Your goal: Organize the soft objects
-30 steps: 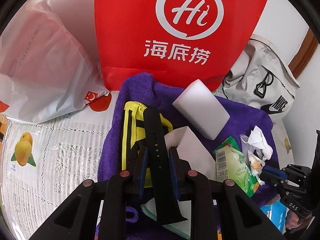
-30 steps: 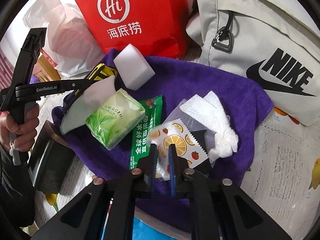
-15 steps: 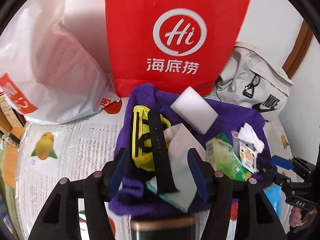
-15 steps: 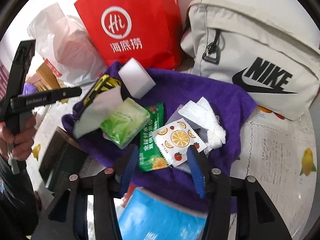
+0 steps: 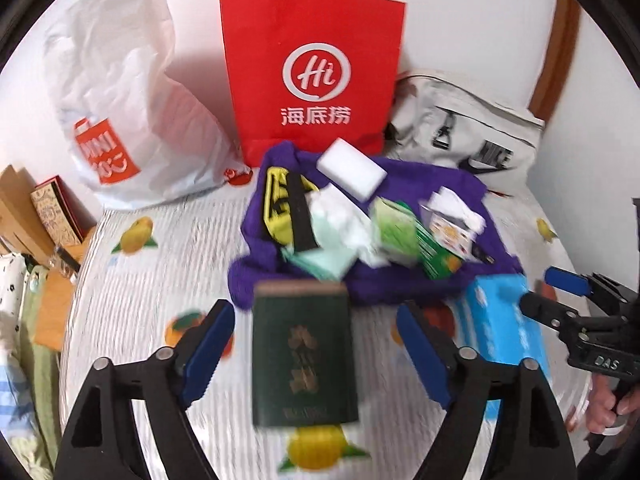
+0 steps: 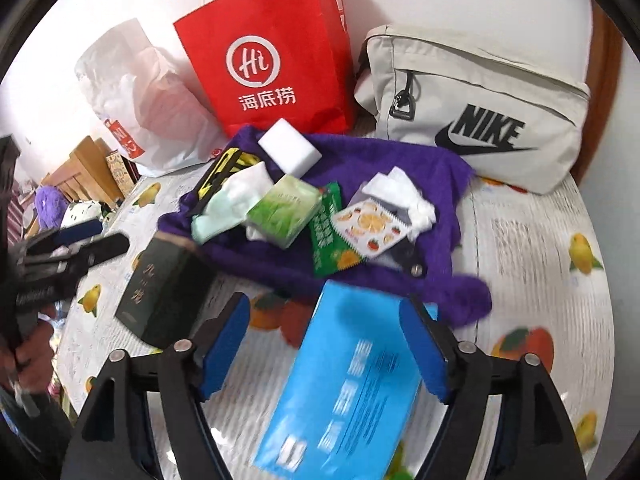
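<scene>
A purple towel [image 5: 404,180] [image 6: 360,156] lies on the table with small things on it: a white sponge block [image 5: 352,168] [image 6: 290,146], a black strap [image 5: 299,216] on a yellow pouch [image 5: 276,204], a white-green cloth [image 5: 332,228] [image 6: 228,200], a green tissue pack [image 5: 394,226] [image 6: 284,210], a green sachet [image 6: 330,240], a fruit-print sachet [image 6: 370,226] and a knotted white tissue [image 6: 404,192]. My left gripper [image 5: 314,354] is open and empty, back from the towel, over a dark green box [image 5: 304,356]. My right gripper [image 6: 324,348] is open and empty above a blue box [image 6: 348,380].
A red paper bag [image 5: 312,68] [image 6: 268,56], a white plastic bag [image 5: 120,92] and a grey Nike bag [image 5: 468,128] [image 6: 472,108] stand behind the towel against the wall. Books and boxes [image 5: 36,208] sit at the left. The tablecloth [image 5: 160,264] has a fruit print.
Both grippers opened and drew back from the towel. The left let go of the black strap, the right of the fruit-print sachet. The green and blue boxes came into view.
</scene>
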Available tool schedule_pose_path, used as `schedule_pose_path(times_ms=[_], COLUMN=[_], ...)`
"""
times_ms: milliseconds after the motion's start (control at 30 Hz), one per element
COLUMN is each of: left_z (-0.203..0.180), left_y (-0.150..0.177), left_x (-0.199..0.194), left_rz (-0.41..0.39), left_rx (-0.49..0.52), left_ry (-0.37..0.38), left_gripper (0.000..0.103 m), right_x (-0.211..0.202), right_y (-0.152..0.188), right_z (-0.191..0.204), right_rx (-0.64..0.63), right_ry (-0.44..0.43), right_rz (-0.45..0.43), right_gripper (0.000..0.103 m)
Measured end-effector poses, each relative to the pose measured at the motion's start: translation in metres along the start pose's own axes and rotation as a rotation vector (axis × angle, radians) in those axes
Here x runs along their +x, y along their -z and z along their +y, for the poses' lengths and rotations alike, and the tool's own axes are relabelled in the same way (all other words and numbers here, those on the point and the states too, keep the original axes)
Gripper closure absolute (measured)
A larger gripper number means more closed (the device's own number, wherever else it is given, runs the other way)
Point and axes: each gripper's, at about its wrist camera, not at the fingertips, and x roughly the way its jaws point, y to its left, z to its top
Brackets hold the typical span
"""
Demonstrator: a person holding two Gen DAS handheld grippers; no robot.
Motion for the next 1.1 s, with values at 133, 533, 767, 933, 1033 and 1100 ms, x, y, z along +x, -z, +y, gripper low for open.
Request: schedule_pose_path(times_ms=[133,533,767,933,1033,1100], left_z=[-0.007,-0.021,-0.035,-0.041,-0.039,-0.039], left_y=[0.025,0.097,0.137,0.158,0.167,0.171], left_x=[-0.032,-0.113,-0.145,-0.163,-0.171,-0.177], left_rz=[-0.03,-0.14,-0.178,-0.195,-0.2,-0.208], left_rx=[-0.022,-0.05,-0.02,-0.013,-0.023,-0.025], left_ry=[0.013,-0.042,-0.059,-0.053,-0.059,-0.063], left_gripper=[0.014,0.009,0.008,0.008,0.008,0.008], right_x=[-0.022,-0.107,-0.145,-0.167,-0.178,-0.185], right_y=[0.02,0.093,0.138,0.162,0.173,0.179], right_z=[0.015,0.035,0.042,0.052,0.055,0.057], right_rx=[0.003,0.055,0.067,0.051,0.039,0.03], right_ry=[0.027,0.107,0.132,0.154,0.167,0.172], right_rz=[-0.027,-0.13,-0.164,-0.186,-0.201,-0.21], right_gripper=[0.014,0.008,0.008,0.008,0.008,0.008])
